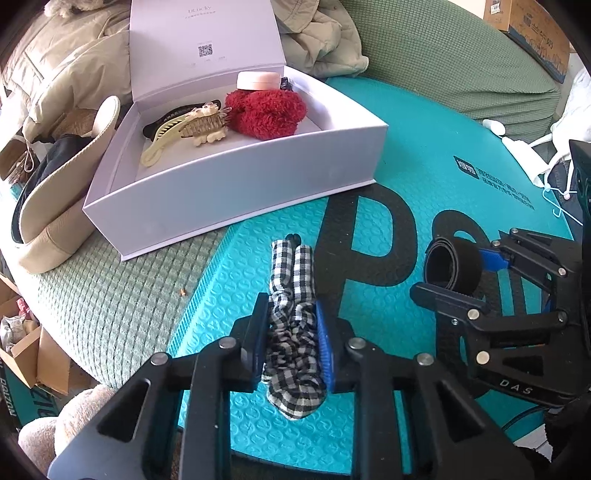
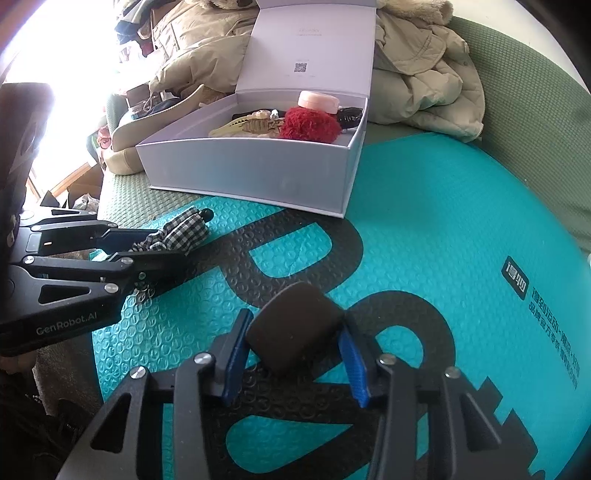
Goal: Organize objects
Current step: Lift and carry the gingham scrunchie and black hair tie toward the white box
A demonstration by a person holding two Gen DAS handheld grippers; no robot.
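A black-and-white checked scrunchie (image 1: 291, 266) (image 2: 188, 225) lies on the teal mat (image 1: 424, 147), and my left gripper (image 1: 291, 306) (image 2: 166, 245) is shut on its near part. To its right, my right gripper (image 2: 297, 321) (image 1: 454, 273) is shut on a dark rolled band (image 2: 295, 328) (image 1: 452, 258), which is pressed between the blue pads. Behind both stands an open white box (image 1: 236, 192) (image 2: 251, 170) with its lid upright. It holds a red fluffy scrunchie (image 1: 266, 109), cream hair clips (image 1: 184, 129) and a pink round case (image 1: 258, 81).
A beige bag (image 1: 55, 206) leans against the box's left side. Beige coats (image 2: 424, 74) are piled behind the box on a green cover (image 1: 461, 62). A cardboard carton (image 1: 535, 33) sits at the far right, and white cables (image 1: 524, 144) lie at the mat's right edge.
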